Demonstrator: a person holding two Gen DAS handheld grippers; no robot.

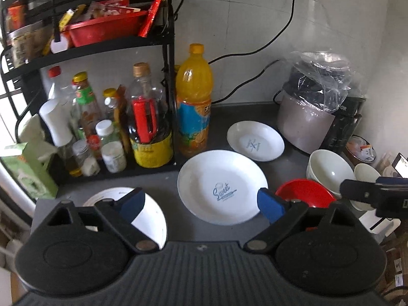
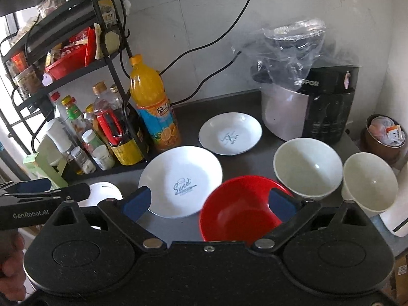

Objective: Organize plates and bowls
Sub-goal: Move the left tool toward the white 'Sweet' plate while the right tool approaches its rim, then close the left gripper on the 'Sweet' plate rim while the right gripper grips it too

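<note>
Now both tools spread, empty: left tool (image 1: 201, 205) over Sweet plate (image 1: 222, 186) mid-counter, right tool (image 2: 209, 201) over red bowl (image 2: 242, 207) near-right. Rigid, slick, breakable; pinch rims.

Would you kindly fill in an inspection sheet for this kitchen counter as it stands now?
Surface: dark counter, mostly covered.
Job's things: "Sweet" plate; smaller printed plate behind it; white dish at the left; red bowl; two pale bowls, large and small.
Clutter: orange juice bottle, condiment bottles under a black rack, green box, bag-covered cooker.
Grippers: left hand-held gripper and right hand-held gripper both open, holding nothing.
Cables: black cable from wall socket down to the counter.
Surroundings: tiled wall.
</note>
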